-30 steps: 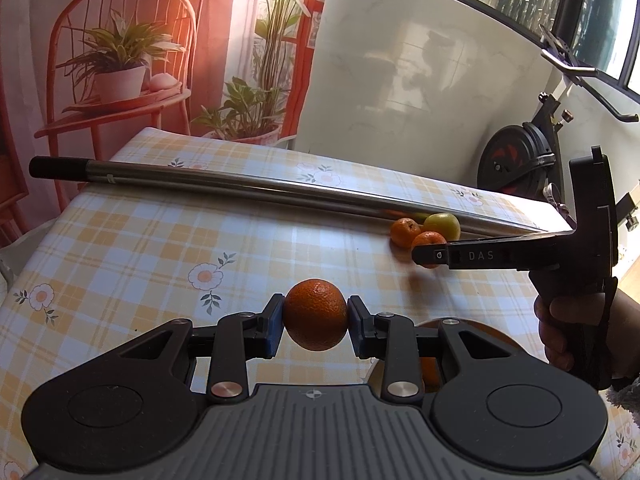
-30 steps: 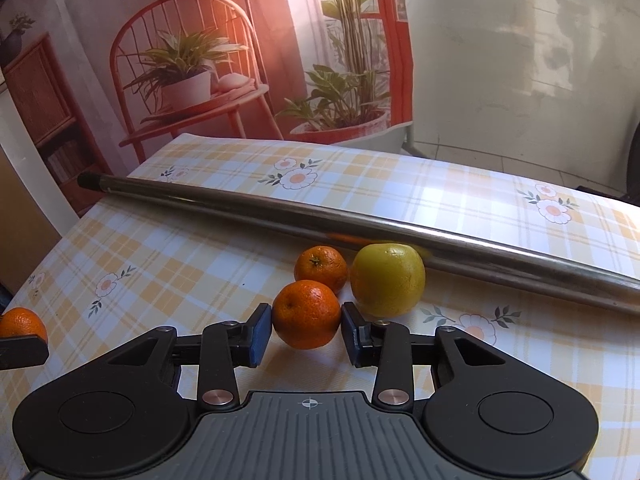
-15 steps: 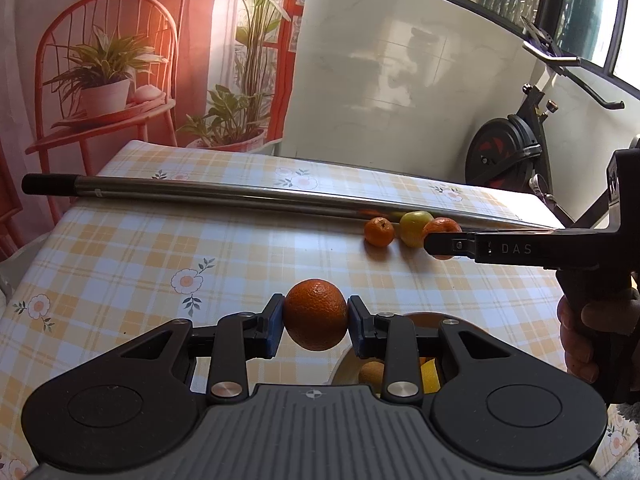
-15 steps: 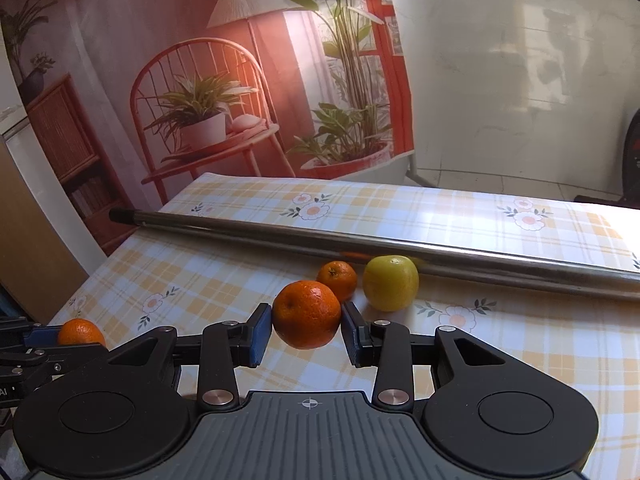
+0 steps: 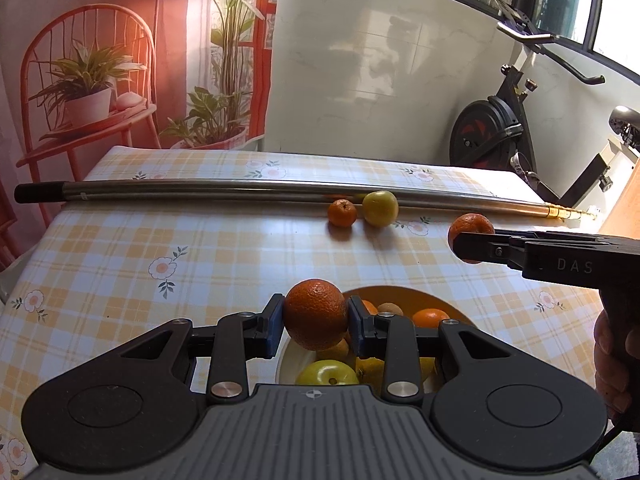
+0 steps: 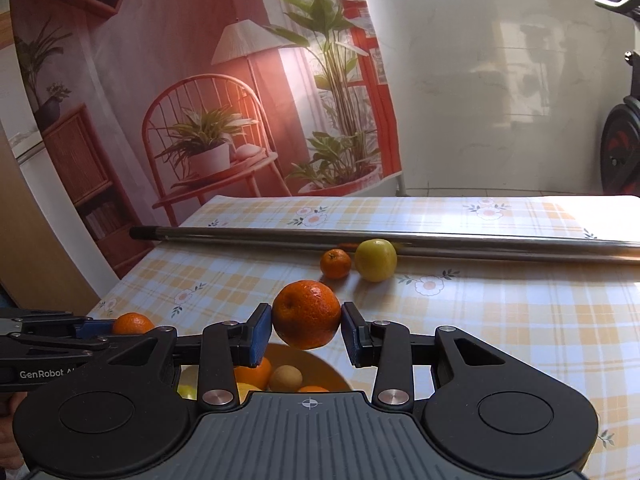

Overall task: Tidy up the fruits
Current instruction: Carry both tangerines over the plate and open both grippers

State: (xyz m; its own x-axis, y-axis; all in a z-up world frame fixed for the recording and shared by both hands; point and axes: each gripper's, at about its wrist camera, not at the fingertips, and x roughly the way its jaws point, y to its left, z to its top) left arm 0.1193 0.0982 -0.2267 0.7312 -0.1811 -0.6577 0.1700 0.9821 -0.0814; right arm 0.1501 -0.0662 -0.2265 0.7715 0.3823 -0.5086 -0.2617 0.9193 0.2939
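Now both grippers are mid-delivery: the left gripper (image 5: pixel 316 322) pinches one orange (image 5: pixel 315 314) and the right gripper (image 6: pixel 306 330) another orange (image 6: pixel 306 314), each above the bowl (image 5: pixel 400 294) at 6 o'clock, so next comes lowering and releasing.

You have a long metal pole (image 5: pixel 248 192) lying across the far part of the counter (image 5: pixel 200 256), whose checked cloth is printed with flowers. Beyond it hangs a backdrop (image 6: pixel 192 80) picturing a red chair, lamp and potted plants; an exercise bike (image 5: pixel 512 124) stands far right.
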